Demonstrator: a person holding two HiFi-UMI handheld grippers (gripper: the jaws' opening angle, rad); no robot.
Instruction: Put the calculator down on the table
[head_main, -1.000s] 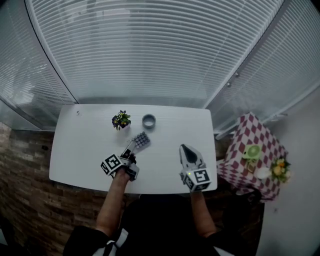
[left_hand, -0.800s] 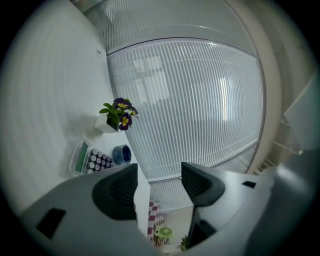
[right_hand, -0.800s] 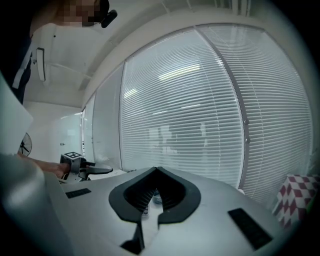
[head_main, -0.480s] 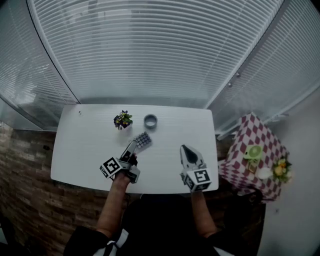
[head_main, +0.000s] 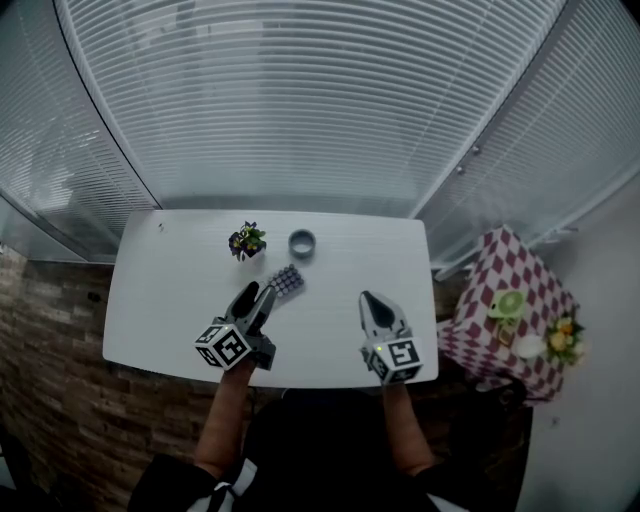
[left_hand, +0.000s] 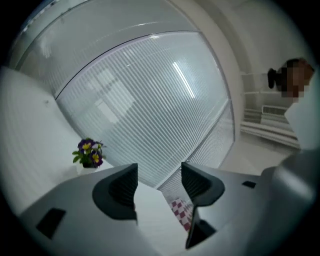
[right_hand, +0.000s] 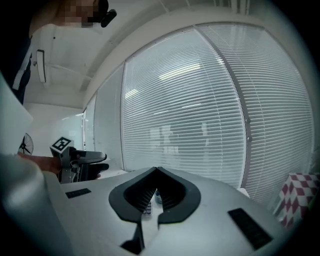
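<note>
The grey calculator (head_main: 285, 281) lies flat on the white table (head_main: 170, 300), keys up, just in front of the small potted plant (head_main: 246, 240) and the tape roll (head_main: 301, 242). My left gripper (head_main: 256, 297) is open just short of the calculator's near end, apart from it, with nothing between its jaws; in the left gripper view the left gripper (left_hand: 159, 169) frames only table and blinds. My right gripper (head_main: 370, 300) is shut and empty over the table's right part. Under the right gripper (right_hand: 156, 172), a sliver of the calculator (right_hand: 146, 208) shows.
The potted plant (left_hand: 89, 152) stands left of the left jaw. A small table with a red-checked cloth (head_main: 505, 300) stands to the right of the white table. Window blinds (head_main: 300, 100) close off the far side. A brick wall (head_main: 50, 400) lies at the left.
My left gripper has opened, let go of the calculator and drawn back toward the near edge. The calculator now rests on the table. The right gripper has stayed put.
</note>
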